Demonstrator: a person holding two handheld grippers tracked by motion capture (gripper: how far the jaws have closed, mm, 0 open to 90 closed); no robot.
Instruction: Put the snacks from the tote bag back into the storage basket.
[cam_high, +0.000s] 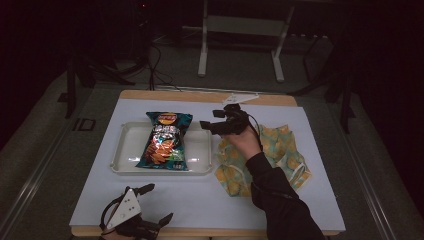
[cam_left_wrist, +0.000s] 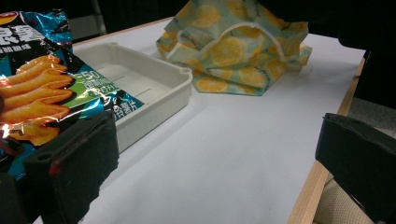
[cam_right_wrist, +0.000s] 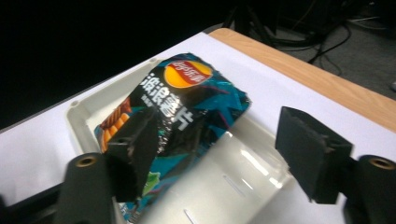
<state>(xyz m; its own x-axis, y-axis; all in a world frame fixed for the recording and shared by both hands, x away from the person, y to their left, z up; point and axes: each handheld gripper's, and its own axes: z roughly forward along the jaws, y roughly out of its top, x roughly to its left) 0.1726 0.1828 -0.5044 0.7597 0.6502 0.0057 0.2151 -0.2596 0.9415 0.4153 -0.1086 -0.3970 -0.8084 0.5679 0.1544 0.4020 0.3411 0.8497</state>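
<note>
Lay's logo tops the crinkled teal foil chip bag (cam_high: 165, 140) lying in my white plastic tray (cam_high: 125, 150). Both grippers, left (cam_high: 159, 204) and right (cam_high: 204, 124), gape empty.

Black sleeve (cam_high: 282, 200); black grippers, grey three-cornered plate (cam_high: 125, 207).

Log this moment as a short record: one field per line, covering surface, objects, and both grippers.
surface: white board on a wooden table
tray: white tray, left of centre on the board
chip bag: chip bag lying flat in the tray, logo end away from the person
cloth: lemon-print cloth crumpled on the board, right of the tray
left gripper: left gripper near the front edge, jaws open, holding nothing
right gripper: right gripper above the tray's right end, jaws open, pointed at the bag, holding nothing
</note>
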